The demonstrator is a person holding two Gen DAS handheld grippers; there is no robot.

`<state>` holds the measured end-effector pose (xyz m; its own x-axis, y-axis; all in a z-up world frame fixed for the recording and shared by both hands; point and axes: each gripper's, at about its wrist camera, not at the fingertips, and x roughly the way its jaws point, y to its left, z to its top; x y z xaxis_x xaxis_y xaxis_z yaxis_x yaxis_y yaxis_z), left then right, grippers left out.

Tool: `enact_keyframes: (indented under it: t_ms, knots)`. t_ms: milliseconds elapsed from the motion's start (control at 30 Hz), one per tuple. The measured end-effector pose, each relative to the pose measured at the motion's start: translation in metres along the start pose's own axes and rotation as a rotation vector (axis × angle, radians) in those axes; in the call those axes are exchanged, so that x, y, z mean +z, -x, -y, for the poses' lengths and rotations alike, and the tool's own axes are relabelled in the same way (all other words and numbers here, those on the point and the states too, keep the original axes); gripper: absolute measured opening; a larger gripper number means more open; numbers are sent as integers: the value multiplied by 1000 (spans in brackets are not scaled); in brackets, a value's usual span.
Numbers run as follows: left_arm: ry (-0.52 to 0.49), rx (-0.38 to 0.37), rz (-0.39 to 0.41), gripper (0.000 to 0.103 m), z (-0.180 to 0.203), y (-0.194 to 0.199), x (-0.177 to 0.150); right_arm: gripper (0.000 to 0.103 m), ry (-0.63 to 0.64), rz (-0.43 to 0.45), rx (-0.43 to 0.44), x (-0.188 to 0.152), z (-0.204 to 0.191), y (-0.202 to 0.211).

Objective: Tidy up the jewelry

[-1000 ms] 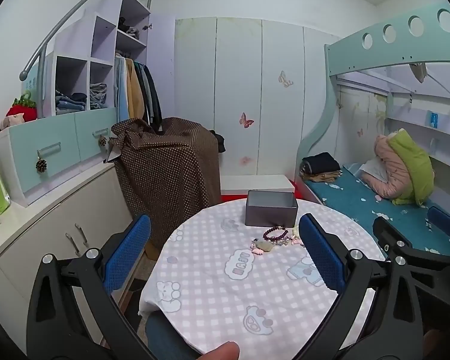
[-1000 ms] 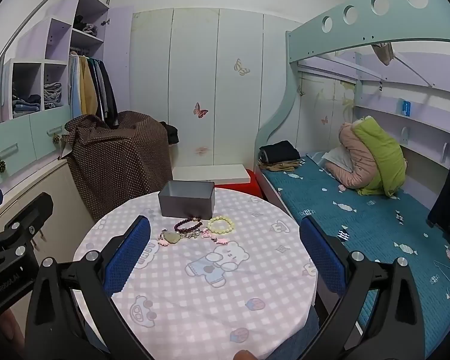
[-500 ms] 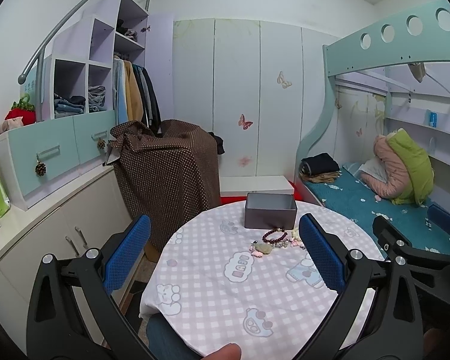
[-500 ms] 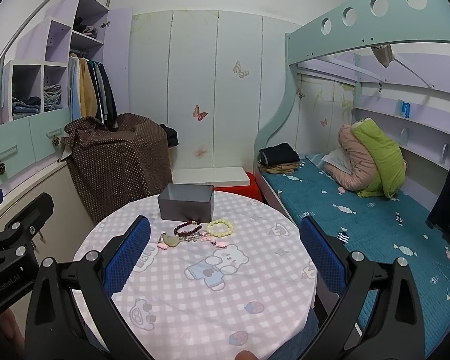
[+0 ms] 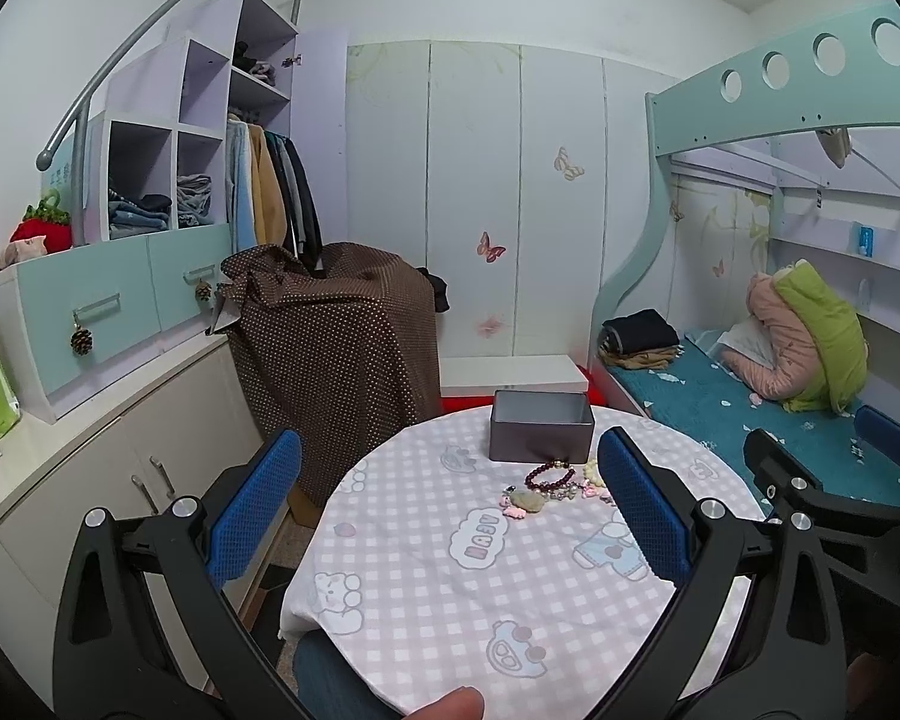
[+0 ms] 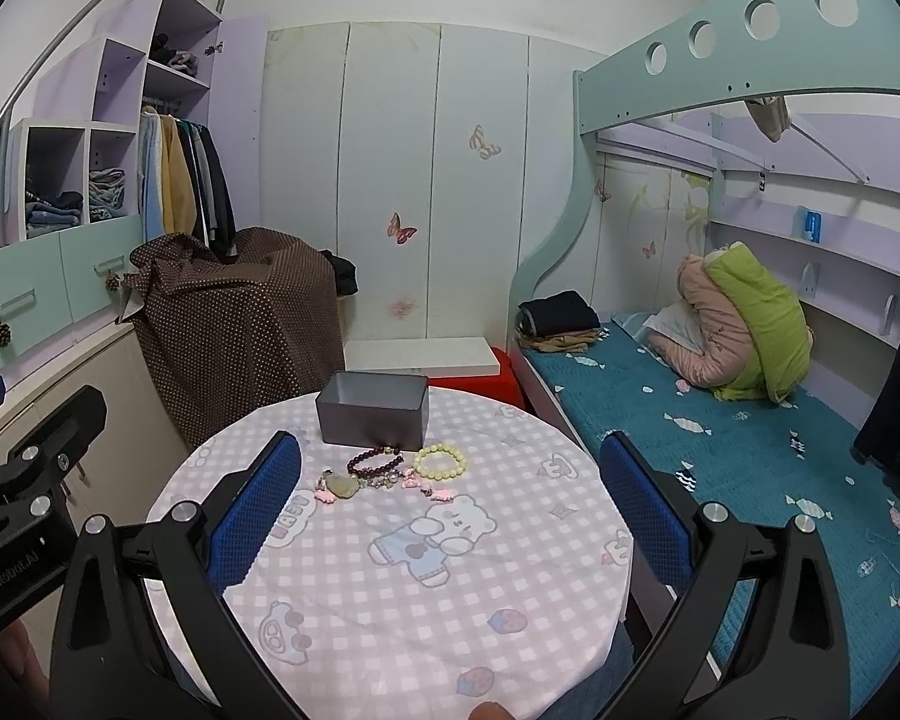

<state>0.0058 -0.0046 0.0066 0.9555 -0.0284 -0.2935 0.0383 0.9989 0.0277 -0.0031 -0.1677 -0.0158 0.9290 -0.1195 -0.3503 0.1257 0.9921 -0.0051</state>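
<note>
Lying loose on the counter (image 6: 450,630) just in front of the open grey box (image 6: 372,411), the dark bead bracelet (image 6: 375,461), pale bracelet (image 6: 441,461) and small charms (image 6: 342,486) await sorting; nothing looks boxed yet. Both tools, left tool (image 5: 444,510) and right tool (image 6: 450,510), hover wide apart, empty, short of them.

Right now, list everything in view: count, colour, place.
Table: 1, round, pink check cloth, centre.
Box: 1, grey, open, table's far side.
Dark bracelet: 1, maroon beads, before box.
Pale bracelet: 1, yellowish beads, right of the dark one.
Pendant necklace: 1, pale stone, pink charms, near side of the bracelets.
Bunk bed: 1, teal, right.
Covered furniture: 1, brown dotted cloth, left.
Left gripper: open.
Right gripper: open.
</note>
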Motion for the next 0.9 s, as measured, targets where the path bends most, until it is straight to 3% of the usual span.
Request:
enact_keyframes:
  t_ms: [900]
  knots:
    - [7,7,2,98,-3,-37,13,96,27,3,8,17,-11,-38]
